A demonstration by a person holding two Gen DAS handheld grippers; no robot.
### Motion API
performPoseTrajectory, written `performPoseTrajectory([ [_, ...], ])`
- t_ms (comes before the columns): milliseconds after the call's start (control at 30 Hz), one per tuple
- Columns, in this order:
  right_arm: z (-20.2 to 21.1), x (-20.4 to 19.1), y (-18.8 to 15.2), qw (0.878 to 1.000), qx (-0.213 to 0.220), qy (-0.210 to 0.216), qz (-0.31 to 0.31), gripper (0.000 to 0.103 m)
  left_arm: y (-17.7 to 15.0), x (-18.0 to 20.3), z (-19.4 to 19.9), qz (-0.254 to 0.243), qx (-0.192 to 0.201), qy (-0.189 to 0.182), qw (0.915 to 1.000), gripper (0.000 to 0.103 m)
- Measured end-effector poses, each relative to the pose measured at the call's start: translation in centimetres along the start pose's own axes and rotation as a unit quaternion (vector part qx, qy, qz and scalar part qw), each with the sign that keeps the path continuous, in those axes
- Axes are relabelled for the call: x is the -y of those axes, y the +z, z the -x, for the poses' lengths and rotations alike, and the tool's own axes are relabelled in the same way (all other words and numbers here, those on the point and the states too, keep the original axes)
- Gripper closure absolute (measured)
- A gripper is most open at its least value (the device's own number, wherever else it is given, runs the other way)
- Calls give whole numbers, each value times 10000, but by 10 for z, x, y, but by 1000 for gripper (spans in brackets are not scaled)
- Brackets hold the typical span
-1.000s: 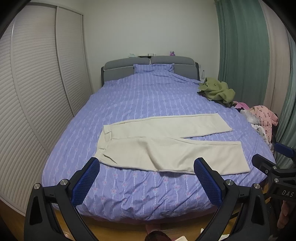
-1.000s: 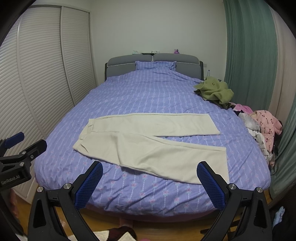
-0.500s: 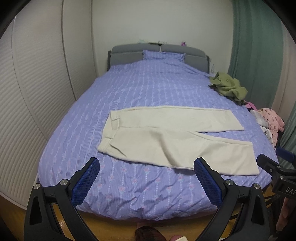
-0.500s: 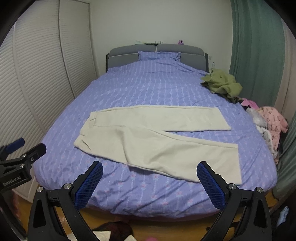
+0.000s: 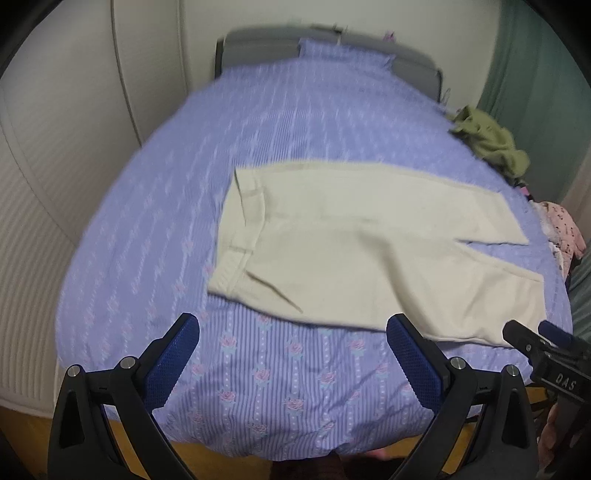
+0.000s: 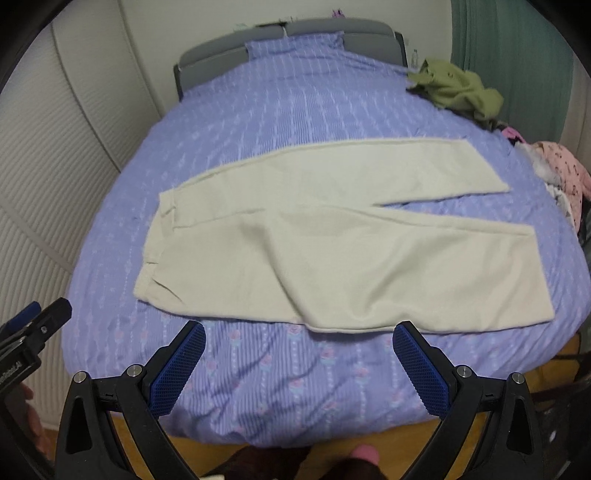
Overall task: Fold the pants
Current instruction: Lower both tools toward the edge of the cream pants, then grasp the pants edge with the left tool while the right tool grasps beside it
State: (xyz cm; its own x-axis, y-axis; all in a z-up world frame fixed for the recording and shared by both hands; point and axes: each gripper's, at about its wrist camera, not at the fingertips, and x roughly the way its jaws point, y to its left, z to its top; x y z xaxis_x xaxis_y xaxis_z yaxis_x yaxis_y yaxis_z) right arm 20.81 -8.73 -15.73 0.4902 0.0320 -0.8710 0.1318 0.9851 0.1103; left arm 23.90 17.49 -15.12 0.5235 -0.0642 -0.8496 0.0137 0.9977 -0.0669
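Cream pants point(image 5: 354, 251) lie flat across the purple bedspread point(image 5: 155, 229), waistband to the left, two legs spread apart to the right. They also show in the right wrist view point(image 6: 332, 243). My left gripper point(image 5: 293, 354) is open and empty, hovering above the bed's near edge just short of the waistband end. My right gripper point(image 6: 299, 362) is open and empty, hovering just short of the near leg's lower edge. The right gripper's tip shows at the right of the left wrist view point(image 5: 546, 350).
A green garment point(image 6: 458, 88) lies at the bed's far right corner. Pink clothes point(image 6: 565, 173) are piled off the right edge. A grey headboard point(image 6: 288, 33) stands at the back, white closet doors point(image 6: 44, 133) at the left, a green curtain point(image 6: 517, 55) at the right.
Both grippers have moved forward and tilted down toward the bed; the pants now loom larger and closer. Both stay open and empty.
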Motion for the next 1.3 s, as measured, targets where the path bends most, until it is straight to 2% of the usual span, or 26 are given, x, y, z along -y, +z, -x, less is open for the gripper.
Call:
performPoseTrajectory([
  [100, -32, 2, -4, 9995, -257, -56, -148, 0, 1, -7, -35, 163, -297, -108, 9994, 1],
  [333, -110, 20, -17, 9947, -865, -91, -547, 2, -7, -17, -126, 721, -954, -339, 9922, 12],
  [400, -130, 22, -21, 9929, -979, -81, -674, 6, -9, -19, -143, 885, -1068, -486, 9891, 14],
  [600, -170, 30, -30, 9878, -1158, 51, -1041, 14, -18, -26, -194, 1293, -1391, -573, 9801, 18],
  [667, -176, 37, -31, 9856, -1172, 71, -1217, 14, -21, -30, -208, 1488, -1495, -618, 9755, 19],
  [767, -180, 40, -32, 9816, -1204, 137, -1477, 15, -26, -42, -226, 1951, -1724, -793, 9623, 22],
  [833, -185, 36, -31, 9821, -1237, 170, -1412, 17, -27, -48, -232, 2202, -1748, -863, 9558, 23],
  [900, -191, 31, -30, 9839, -1274, 167, -1242, 20, -26, -46, -231, 2239, -1736, -922, 9546, 32],
  [1067, -209, 31, -26, 9822, -1433, 249, -1186, 37, -18, -40, -230, 2212, -1777, -1032, 9533, 81],
  [1133, -211, 34, -18, 9825, -1411, 216, -1199, 48, -12, -38, -224, 2118, -1755, -1043, 9558, 92],
  [1200, -207, 37, -8, 9839, -1345, 173, -1167, 63, -4, -33, -214, 1899, -1674, -970, 9626, 93],
  [1300, -193, 41, 9, 9865, -1206, 181, -1094, 74, 12, -27, -193, 1586, -1441, -899, 9726, 94],
])
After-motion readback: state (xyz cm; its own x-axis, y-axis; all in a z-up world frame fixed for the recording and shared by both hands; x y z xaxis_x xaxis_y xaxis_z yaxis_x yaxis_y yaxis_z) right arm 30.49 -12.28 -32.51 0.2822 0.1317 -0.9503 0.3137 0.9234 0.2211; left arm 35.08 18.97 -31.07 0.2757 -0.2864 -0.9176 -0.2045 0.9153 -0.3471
